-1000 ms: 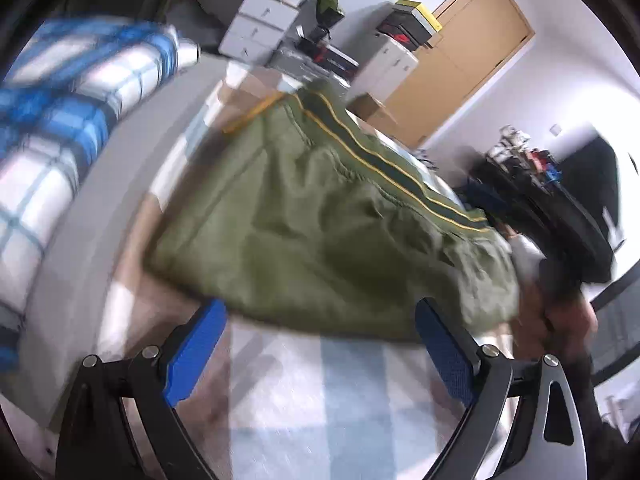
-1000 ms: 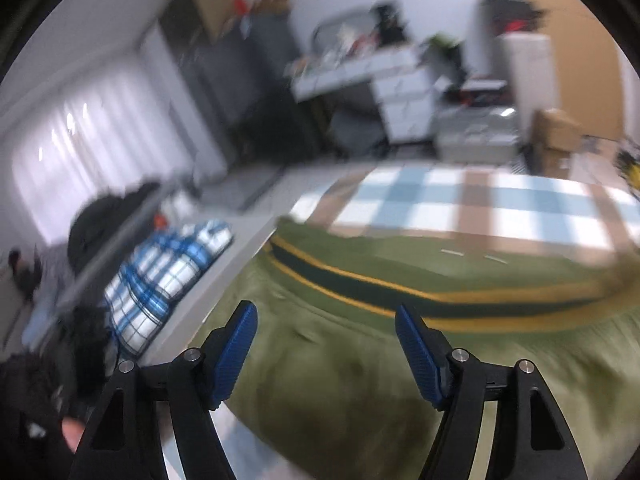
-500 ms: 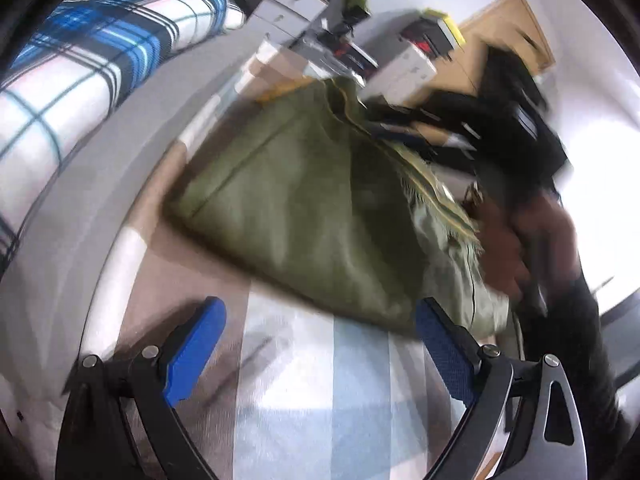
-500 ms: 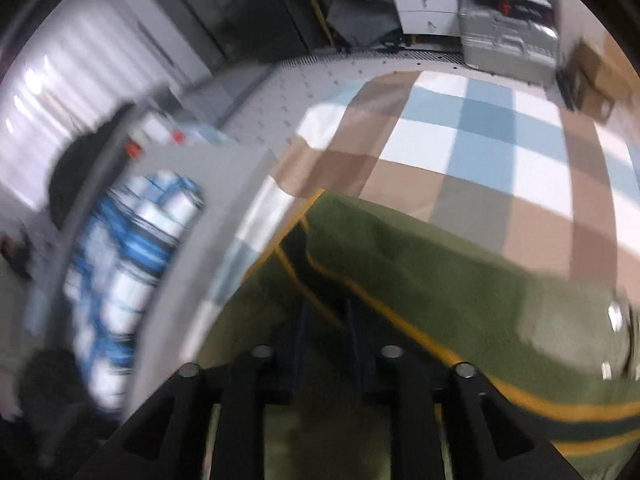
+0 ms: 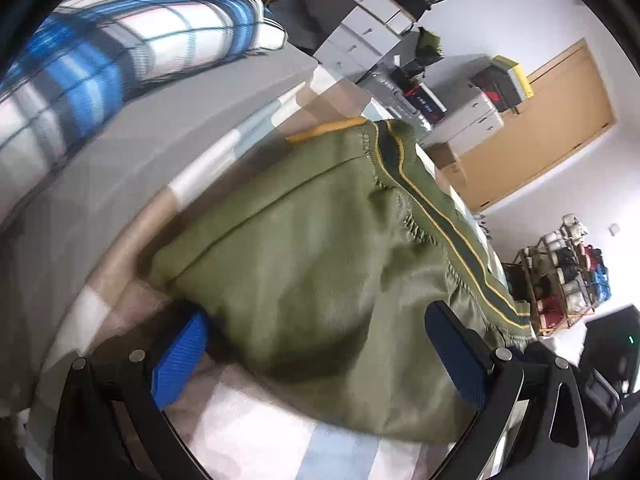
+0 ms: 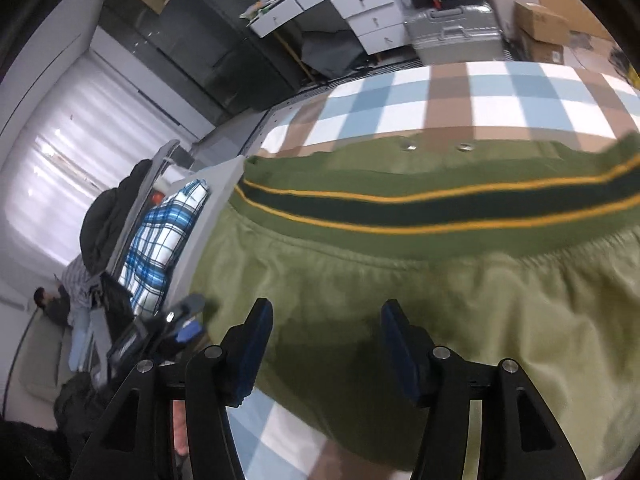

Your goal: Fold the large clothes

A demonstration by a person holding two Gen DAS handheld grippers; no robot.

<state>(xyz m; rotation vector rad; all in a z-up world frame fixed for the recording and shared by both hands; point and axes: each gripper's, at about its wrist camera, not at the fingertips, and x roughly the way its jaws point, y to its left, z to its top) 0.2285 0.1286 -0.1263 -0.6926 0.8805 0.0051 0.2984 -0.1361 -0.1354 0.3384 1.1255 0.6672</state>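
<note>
- We see the green garment (image 5: 320,264) lying flat on the checked bedcover (image 5: 256,440), folded into a broad block.
- Its striped knit band (image 6: 440,212), dark green between two yellow lines, runs along the far edge in the right wrist view, so the long axis goes left to right there; in the left wrist view the same band (image 5: 436,216) slants away up the garment's right side.
- Two metal snaps (image 6: 436,146) sit on the layer beyond the band.
- We hold the left gripper (image 5: 320,360) low at the near edge, its blue pads (image 5: 178,360) wide apart; the garment's near corner lies between them, and the left pad sits just beside, perhaps under, the cloth edge. It clamps nothing.
- We hold the right gripper (image 6: 326,348) over the plain green cloth, its pads (image 6: 256,344) parted to a moderate gap, with nothing pinched; we cannot tell whether the tips touch the fabric.
- A blue plaid pillow (image 5: 120,64) rests at the head of the bed, apart from the garment.
- White drawers (image 6: 360,4) and a silver suitcase (image 6: 456,36) stand past the bed.
- A wooden door (image 5: 540,128) fills the far wall in the left wrist view.
</note>
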